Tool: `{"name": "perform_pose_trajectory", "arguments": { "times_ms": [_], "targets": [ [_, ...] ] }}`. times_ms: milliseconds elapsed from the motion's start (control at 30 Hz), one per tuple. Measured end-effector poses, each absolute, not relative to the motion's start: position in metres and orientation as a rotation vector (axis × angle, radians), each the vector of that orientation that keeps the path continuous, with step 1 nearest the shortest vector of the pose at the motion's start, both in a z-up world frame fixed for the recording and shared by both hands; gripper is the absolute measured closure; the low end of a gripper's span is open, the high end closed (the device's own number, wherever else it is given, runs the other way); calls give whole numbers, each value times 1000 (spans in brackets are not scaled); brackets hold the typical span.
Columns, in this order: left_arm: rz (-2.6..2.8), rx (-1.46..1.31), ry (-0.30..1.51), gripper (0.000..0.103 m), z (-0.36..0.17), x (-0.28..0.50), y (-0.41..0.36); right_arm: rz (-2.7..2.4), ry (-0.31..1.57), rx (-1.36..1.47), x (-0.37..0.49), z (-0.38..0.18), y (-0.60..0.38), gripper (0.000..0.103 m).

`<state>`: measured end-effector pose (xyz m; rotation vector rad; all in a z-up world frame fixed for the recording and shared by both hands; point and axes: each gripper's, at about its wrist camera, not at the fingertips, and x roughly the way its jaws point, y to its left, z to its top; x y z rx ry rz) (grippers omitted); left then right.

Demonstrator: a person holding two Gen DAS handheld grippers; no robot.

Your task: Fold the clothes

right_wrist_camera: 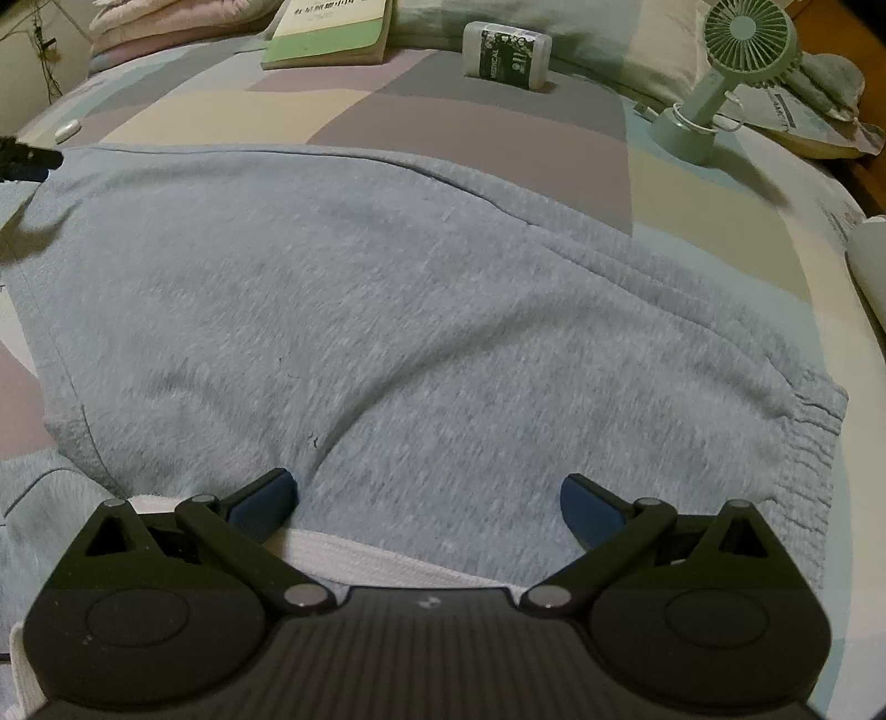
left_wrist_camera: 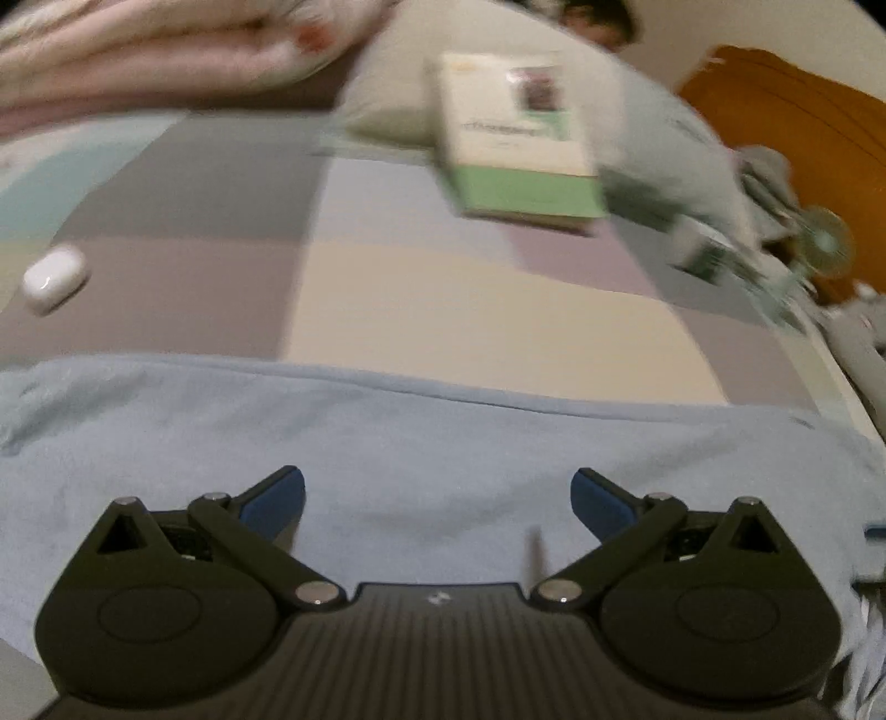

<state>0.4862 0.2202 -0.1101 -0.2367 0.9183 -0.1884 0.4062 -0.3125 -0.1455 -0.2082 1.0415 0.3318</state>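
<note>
Garment: grey sweatpants (right_wrist_camera: pixel 387 310) are laid flat across the near part of a bed (right_wrist_camera: pixel 470 127) covered in a pastel patchwork sheet; the white waistband (right_wrist_camera: pixel 376 559) lies at the near edge, just under the right tool, and a ribbed cuff (right_wrist_camera: pixel 803 437) is seen at the right.
Left hand-held gripper (left_wrist_camera: pixel 437 498): held over the near cloth with its jaws spread wide; nothing is gripped. The left view is blurred by motion.
Right hand-held gripper (right_wrist_camera: pixel 429 501): also spread wide and empty, poised over the fabric just beyond the waistband.
Fold state: the legs appear to be laid one upon the other, judging by the doubled edges running toward the cuff, though this cannot be told with certainty. No crosswise fold is seen.
Progress: judged early to middle; the garment is spread and smoothed, and the shortening folds are judged as left to do.
Surroundings: a book (right_wrist_camera: pixel 326 39), a small white box (right_wrist_camera: pixel 506 55) and a green desk fan (right_wrist_camera: pixel 720 77) are set at the far side, well apart from the sweatpants; a small white case (left_wrist_camera: pixel 54 277) lies far left.
</note>
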Motion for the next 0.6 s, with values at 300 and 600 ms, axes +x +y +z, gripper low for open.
{"name": "perform_pose_trajectory", "arguments": {
  "times_ms": [300, 600],
  "targets": [
    [188, -181, 852, 2, -123, 518, 285, 317, 1045, -200, 404, -145, -311, 0],
    [-14, -103, 776, 2, -93, 474, 228, 309, 1049, -195, 404, -143, -310, 0]
  ]
}}
